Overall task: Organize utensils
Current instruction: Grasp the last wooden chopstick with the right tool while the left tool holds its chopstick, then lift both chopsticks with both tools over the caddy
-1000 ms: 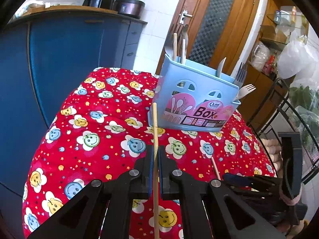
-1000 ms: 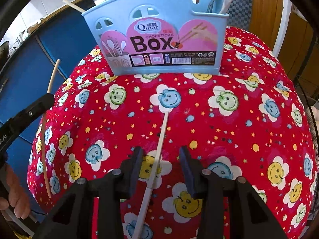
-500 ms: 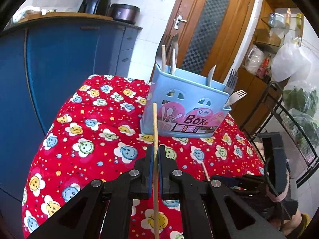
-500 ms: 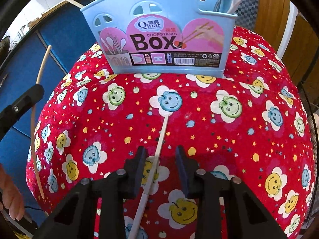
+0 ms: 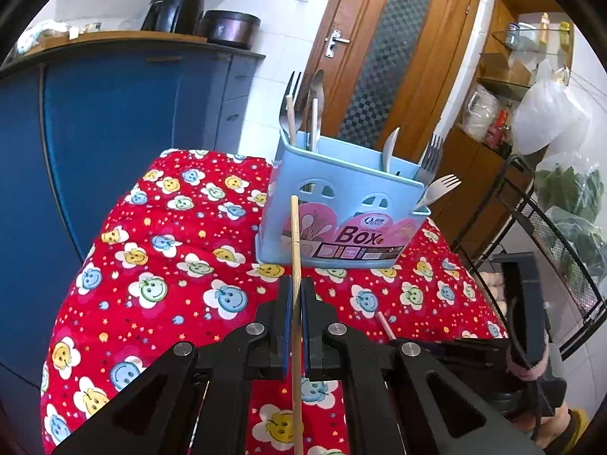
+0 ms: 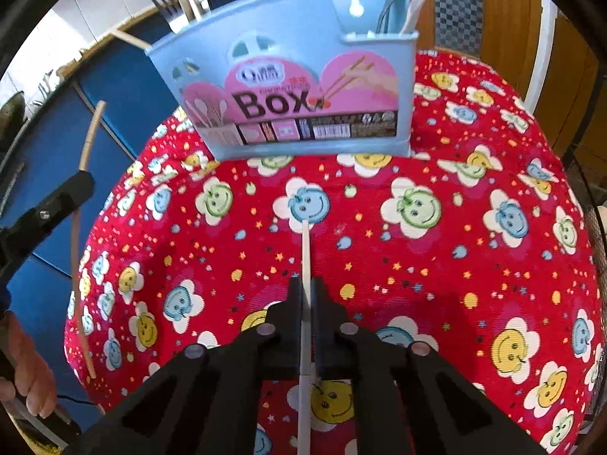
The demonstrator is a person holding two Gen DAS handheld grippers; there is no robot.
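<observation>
A light blue utensil box (image 5: 341, 208) stands on the red smiley-face cloth, holding forks, spoons and chopsticks; it also shows in the right wrist view (image 6: 288, 87). My left gripper (image 5: 297, 295) is shut on a wooden chopstick (image 5: 295, 242) and holds it above the cloth, pointing toward the box. My right gripper (image 6: 307, 295) is shut on a pale chopstick (image 6: 305, 250) that lies low over the cloth in front of the box. The left gripper with its chopstick (image 6: 81, 174) shows at the left of the right wrist view.
The table cloth (image 5: 170, 265) is red with smiley flowers. A blue cabinet (image 5: 114, 113) stands to the left, a wooden door (image 5: 390, 49) behind, and a black wire rack (image 5: 550, 265) with bags to the right.
My right gripper has closed on the pale chopstick. My left gripper has risen and drawn back with its chopstick, the box now further off.
</observation>
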